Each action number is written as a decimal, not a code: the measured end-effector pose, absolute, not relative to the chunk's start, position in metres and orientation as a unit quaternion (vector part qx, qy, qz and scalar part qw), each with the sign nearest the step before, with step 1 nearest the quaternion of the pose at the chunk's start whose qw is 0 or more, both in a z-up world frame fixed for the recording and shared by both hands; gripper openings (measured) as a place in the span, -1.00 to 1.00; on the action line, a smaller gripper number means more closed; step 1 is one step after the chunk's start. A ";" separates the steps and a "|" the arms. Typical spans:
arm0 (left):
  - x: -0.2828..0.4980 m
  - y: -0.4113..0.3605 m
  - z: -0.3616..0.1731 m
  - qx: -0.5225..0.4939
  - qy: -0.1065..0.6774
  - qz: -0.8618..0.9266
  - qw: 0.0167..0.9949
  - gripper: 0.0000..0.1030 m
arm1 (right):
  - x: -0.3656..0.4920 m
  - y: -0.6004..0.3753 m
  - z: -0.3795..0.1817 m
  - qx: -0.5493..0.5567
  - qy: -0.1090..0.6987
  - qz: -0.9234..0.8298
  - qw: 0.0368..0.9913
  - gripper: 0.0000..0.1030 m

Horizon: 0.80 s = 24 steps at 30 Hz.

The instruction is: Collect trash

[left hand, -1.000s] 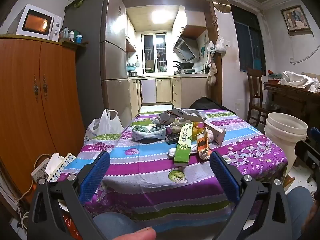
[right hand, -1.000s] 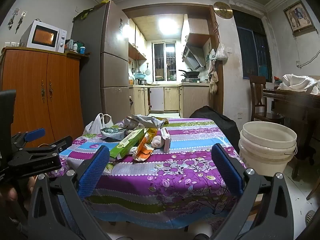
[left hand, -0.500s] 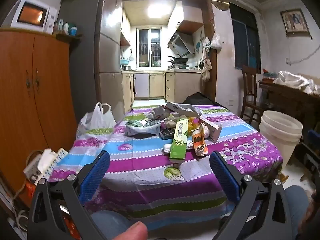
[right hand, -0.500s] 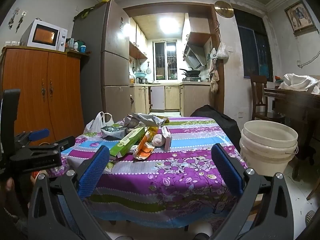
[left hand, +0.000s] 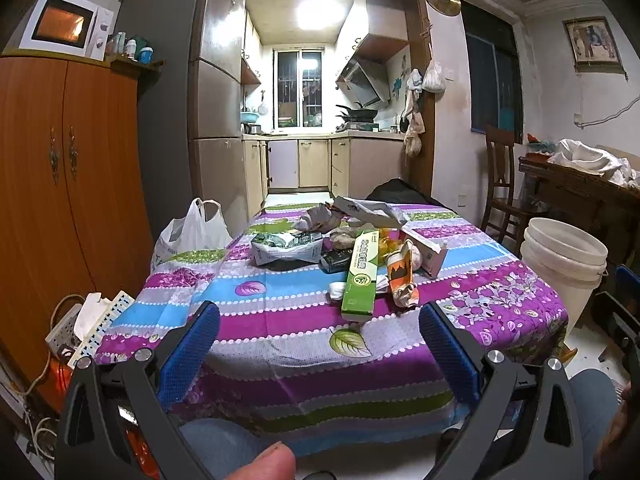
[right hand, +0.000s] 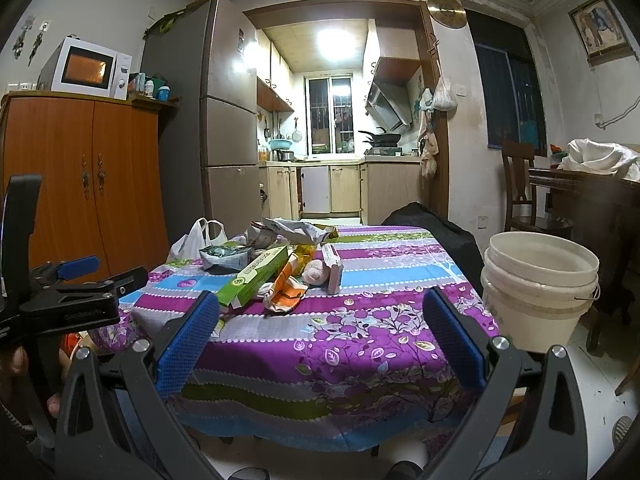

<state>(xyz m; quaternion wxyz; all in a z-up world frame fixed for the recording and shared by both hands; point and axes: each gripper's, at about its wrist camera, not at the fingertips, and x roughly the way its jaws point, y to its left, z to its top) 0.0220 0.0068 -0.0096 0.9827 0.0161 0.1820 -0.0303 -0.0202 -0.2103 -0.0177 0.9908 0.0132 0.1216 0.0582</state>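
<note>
Both the left gripper (left hand: 318,344) and the right gripper (right hand: 320,332) hang released, blue fingers (left hand: 188,354) spread wide and holding nothing, short of a bench (left hand: 280,344) draped in a purple striped cloth. The trash pile (left hand: 352,248), with a green carton (left hand: 360,276) and an orange wrapper (right hand: 286,286), lies mid-bench; a white bucket (right hand: 540,280) stands just beside its right edge

Left gripper (left hand: 319,316) nearer table (left hand: 280,344) (slightly).

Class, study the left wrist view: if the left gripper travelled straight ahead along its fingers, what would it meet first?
Probably the near end of the green box, the closest trash on the table; the open left gripper holds nothing. Depth is uncertain.
</note>
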 end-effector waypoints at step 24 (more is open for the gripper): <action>0.018 0.007 -0.009 0.019 0.181 -0.035 0.983 0.92 | -0.021 -0.211 -0.017 0.012 0.119 0.059 0.991 0.90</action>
